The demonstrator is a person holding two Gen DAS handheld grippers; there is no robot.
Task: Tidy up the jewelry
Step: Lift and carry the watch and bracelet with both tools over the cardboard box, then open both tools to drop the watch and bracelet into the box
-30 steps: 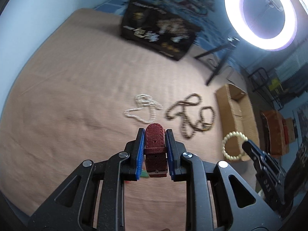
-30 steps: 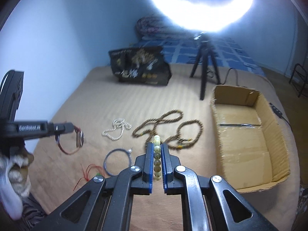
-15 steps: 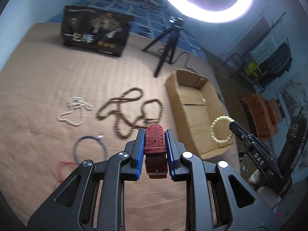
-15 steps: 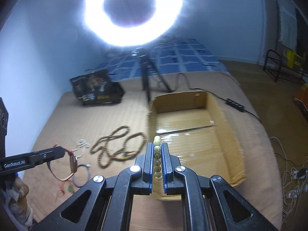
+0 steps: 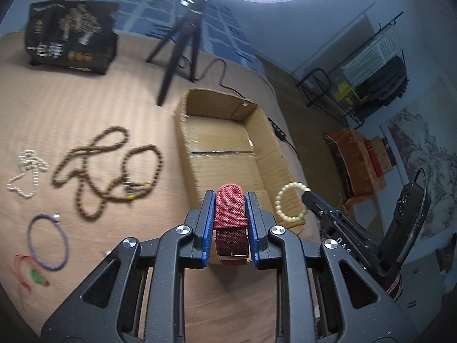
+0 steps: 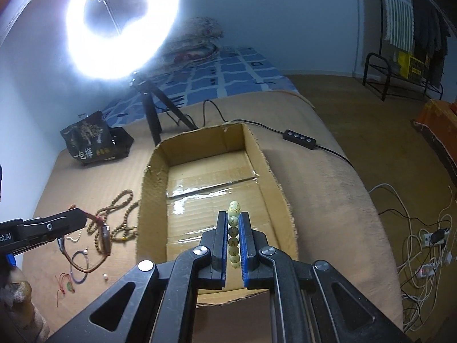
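Observation:
My left gripper (image 5: pixel 230 197) is shut on a red woven watch strap (image 5: pixel 230 214), held above the bed just left of the open cardboard box (image 5: pixel 182 143). In the right wrist view the watch (image 6: pixel 104 235) hangs from that gripper. My right gripper (image 6: pixel 232 217) is shut on a pale bead bracelet (image 6: pixel 234 228), held over the box's (image 6: pixel 154 171) near end. The bracelet (image 5: pixel 288 203) also shows in the left wrist view. A brown bead necklace (image 5: pixel 108 165), a white pearl necklace (image 5: pixel 27 171), a blue cord bracelet (image 5: pixel 48 243) and a red string with a green charm (image 5: pixel 31 274) lie on the tan bedspread.
A ring light on a tripod (image 6: pixel 151 114) stands behind the box. A black gift bag (image 5: pixel 68 37) sits at the back left. A cable with a remote (image 6: pixel 300 140) runs past the box's right side. The bed edge drops off to the right (image 6: pixel 357 200).
Both grippers have swung right toward the cardboard box, each keeping its hold. The right gripper with the bead bracelet now hangs over the box's inside.

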